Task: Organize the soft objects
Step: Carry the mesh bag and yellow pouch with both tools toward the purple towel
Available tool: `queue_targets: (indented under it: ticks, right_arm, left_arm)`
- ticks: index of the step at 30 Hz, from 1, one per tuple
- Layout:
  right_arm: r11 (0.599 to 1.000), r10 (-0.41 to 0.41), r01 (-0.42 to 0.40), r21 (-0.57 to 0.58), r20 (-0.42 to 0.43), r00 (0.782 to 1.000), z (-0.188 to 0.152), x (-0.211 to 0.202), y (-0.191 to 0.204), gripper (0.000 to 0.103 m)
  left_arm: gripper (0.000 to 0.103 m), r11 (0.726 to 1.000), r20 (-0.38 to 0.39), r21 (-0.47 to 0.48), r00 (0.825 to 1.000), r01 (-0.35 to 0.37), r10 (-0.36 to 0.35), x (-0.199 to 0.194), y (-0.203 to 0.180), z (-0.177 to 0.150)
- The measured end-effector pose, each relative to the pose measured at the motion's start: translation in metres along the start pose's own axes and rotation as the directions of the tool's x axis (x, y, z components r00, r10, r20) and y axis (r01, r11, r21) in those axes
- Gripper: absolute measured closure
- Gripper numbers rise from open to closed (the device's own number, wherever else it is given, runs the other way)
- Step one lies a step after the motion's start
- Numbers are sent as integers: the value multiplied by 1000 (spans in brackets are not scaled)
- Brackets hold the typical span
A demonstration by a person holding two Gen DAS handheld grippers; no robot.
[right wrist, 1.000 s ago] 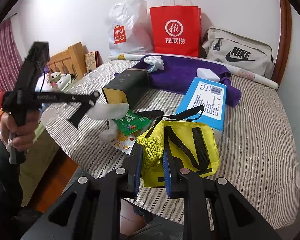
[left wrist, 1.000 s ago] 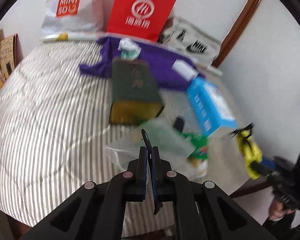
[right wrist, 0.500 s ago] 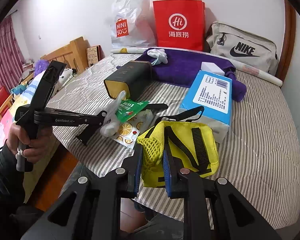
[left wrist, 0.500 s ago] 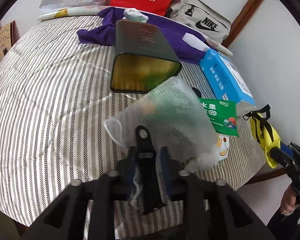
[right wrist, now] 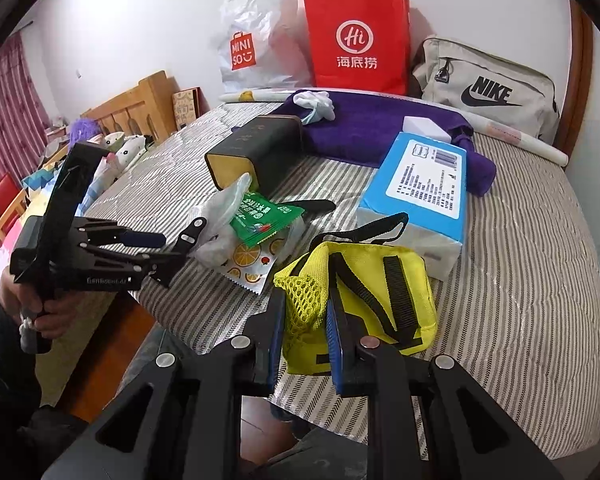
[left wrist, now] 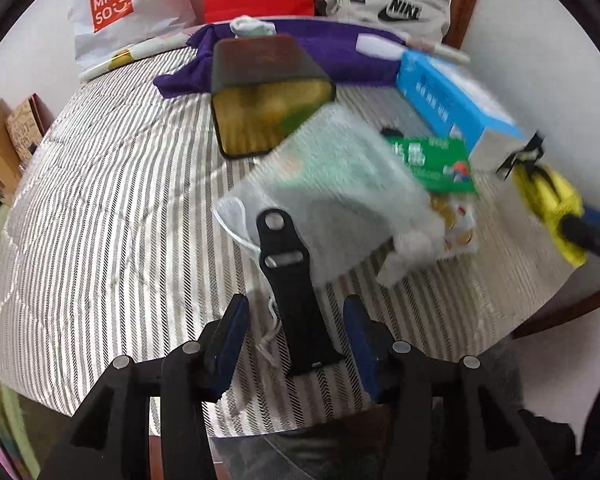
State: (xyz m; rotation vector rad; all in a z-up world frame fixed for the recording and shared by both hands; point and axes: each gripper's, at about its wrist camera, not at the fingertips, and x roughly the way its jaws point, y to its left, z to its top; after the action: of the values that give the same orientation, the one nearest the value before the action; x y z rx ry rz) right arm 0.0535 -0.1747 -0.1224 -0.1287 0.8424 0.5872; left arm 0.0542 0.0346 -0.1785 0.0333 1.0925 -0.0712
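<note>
Left gripper [left wrist: 296, 316]: its jaws have just been opening and are now standing apart over the striped bedspread [left wrist: 100, 220], pads pressing on nothing.
Black strap [left wrist: 290, 292]: it is lying between those parted fingers, running up toward twelve o'clock with its round-holed tip resting against the pouch; neither blue pad [left wrist: 230, 332] is touching it (clear gaps showing on both sides).
White mesh pouch [left wrist: 332, 196]: it is sitting at twelve o'clock from the left gripper, blurred, its drawstring trailing down beside the strap; it is overlapping the open mouth of the dark tin.
Dark tin [left wrist: 264, 92]: it is lying on its side further up, gold lining facing the camera.
Green packet [left wrist: 432, 160]: it is lying at two o'clock from the strap, just beside the pouch and partly on an orange-slice printed sachet [right wrist: 252, 264].
Right gripper [right wrist: 305, 320]: its fingers are clamping the netted corner of the yellow bag [right wrist: 364, 300], which is resting on the bedspread near the front edge.
Blue box [right wrist: 424, 188]: it is sitting at one o'clock from the yellow bag, touching its strap.
Back of the bed: purple cloth [right wrist: 372, 124], red paper bag [right wrist: 358, 36], white plastic bag [right wrist: 256, 36] and grey Nike bag [right wrist: 488, 80] are lining up along the wall.
</note>
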Motion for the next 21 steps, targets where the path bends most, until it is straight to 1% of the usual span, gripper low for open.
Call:
queue_targets:
  ticks: [2,3,4,6,11,13,15,19,21]
  right_arm:
    - [1000,4,-4,-1,2,1000,-1,-1,0,83]
    - [1000,5,-5,0,4,1000,0,-1,0,83]
    - [1000,4,-5,2,6,1000,-1,-2,0,83]
    - [1000,1,-1,6,12,1000,-1,-4,-2,83]
    - [1000,-15,15,12,34,999,0,-12,-8,83]
    - [1000,-20,20,10,41,999,2,-14,-8,83]
    - [1000,-25,25,6,45,999,3,-16,-8,83]
    - [1000,-28,28,1,42,999,5,-15,-6,83]
    - [999,-32,32,-2,35,999,5,-14,-6,83]
  left_arm:
    - [57,999,24,12,999,-43,43,0,-6,-3]
    - [66,999,35,7,998,-43,43,-1,-6,-3]
    - [81,999,42,2,998,-44,44,-2,-5,-4]
    - [82,999,40,-12,998,-46,47,-3,-1,-4]
    - [81,996,50,-81,998,35,-31,-5,20,-8]
    - [81,994,50,-93,998,52,-48,-4,24,-6]
    - [81,994,58,-96,997,46,-41,0,23,-1]
    - [83,999,72,-40,997,-21,24,5,13,9]
    - [83,999,79,-33,997,-25,27,2,13,11]
